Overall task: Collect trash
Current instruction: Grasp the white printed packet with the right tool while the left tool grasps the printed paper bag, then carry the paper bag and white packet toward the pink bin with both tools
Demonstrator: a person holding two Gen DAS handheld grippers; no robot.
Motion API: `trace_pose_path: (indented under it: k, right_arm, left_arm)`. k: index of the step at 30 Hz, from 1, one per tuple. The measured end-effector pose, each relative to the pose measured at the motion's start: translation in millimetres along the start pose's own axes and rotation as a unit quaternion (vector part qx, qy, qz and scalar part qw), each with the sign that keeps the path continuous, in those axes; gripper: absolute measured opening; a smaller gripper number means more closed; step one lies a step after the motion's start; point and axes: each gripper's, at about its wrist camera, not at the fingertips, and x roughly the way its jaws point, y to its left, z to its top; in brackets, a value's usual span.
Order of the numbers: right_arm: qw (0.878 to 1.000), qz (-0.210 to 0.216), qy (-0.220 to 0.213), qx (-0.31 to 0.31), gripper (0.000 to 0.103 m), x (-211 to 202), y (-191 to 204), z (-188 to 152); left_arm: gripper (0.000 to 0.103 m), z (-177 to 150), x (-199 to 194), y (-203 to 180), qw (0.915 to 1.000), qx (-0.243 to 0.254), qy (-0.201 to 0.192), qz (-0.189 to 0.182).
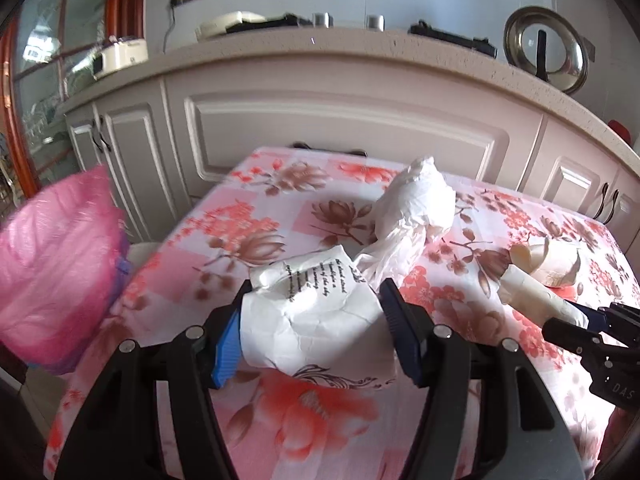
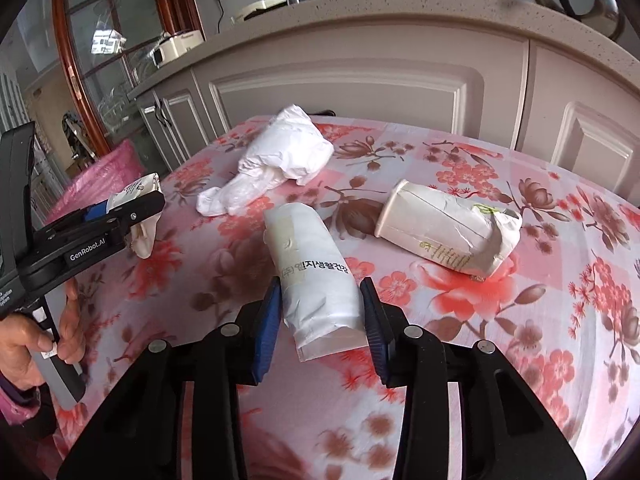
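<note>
My left gripper [image 1: 316,320] is shut on a crumpled white paper cup with black script [image 1: 316,312], held above the flowered tablecloth [image 1: 320,412]; it also shows in the right wrist view [image 2: 136,216]. My right gripper [image 2: 320,316] is shut on a white rolled packet with Korean print [image 2: 312,272]; that packet shows in the left wrist view [image 1: 532,292]. A crumpled white plastic bag [image 2: 276,160] lies at the table's far side. A crushed paper cup [image 2: 448,232] lies on its side to the right. A pink trash bag [image 1: 52,272] hangs off the table's left edge.
White cabinets [image 1: 340,120] with a stone counter stand right behind the table. A pot lid [image 1: 546,54] leans on the counter. A glass door with a wooden frame [image 2: 80,80] is at the left.
</note>
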Motion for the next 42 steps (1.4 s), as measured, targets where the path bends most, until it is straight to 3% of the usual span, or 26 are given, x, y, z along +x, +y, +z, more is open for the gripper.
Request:
trace_pose_path:
  k: [12,28,42]
  right_arm:
    - [0.996,0.024,-0.088,-0.018,0.036,-72.7,63.5,-19.7]
    - [0.981,0.038,-0.177,-0.064,0.036,-140.3,138.6,-18.4]
    - [0.971,0.078,-0.188,-0.126,0.036,-132.2,209.4,6.7]
  left_arm:
    - [0.061,-19.9,-118.2,28.3,0.9927,0.006,-0.115,0.037]
    - [0.061,-45.0,-233.4,80.2,0.9735,-0.007,-0.215,0.076]
    - [0.061,-52.5,-269.8,134.2,0.9621,-0.04,-0.24,0.123]
